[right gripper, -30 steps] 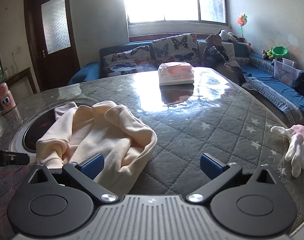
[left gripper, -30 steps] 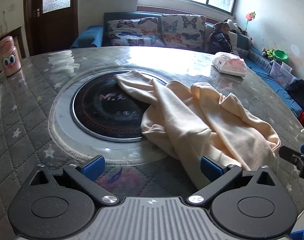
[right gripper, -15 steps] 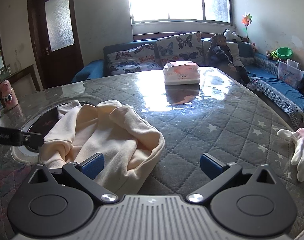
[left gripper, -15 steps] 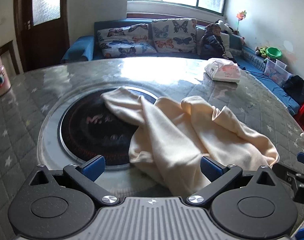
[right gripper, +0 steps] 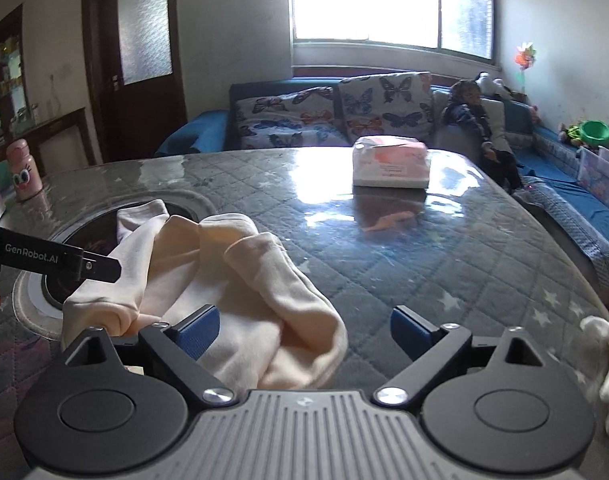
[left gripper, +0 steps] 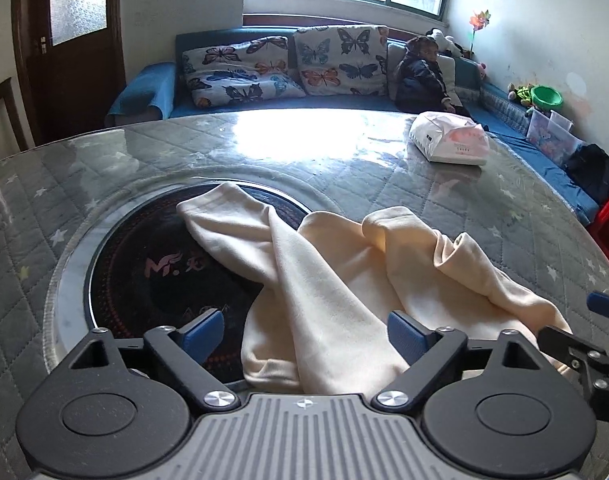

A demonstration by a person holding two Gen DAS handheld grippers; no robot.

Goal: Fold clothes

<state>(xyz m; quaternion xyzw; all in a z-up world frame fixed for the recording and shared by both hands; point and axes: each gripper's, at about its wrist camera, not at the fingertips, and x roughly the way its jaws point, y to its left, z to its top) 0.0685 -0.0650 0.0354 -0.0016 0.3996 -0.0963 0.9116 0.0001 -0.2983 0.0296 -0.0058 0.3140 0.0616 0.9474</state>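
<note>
A crumpled cream garment lies on the round grey quilted table, partly over the black induction plate. My left gripper is open, its blue pads on either side of the garment's near edge, just above it. In the right wrist view the garment lies at the lower left. My right gripper is open, its left pad over the garment's right end. Part of the left gripper shows at the left edge of that view.
A white and pink tissue pack lies at the far right of the table. A pink bottle stands at the far left. A white glove lies at the right table edge. A sofa with a seated child stands behind.
Both grippers have moved forward and closer to the garment's near edge. The garment itself has not moved. Both grippers stay open.
</note>
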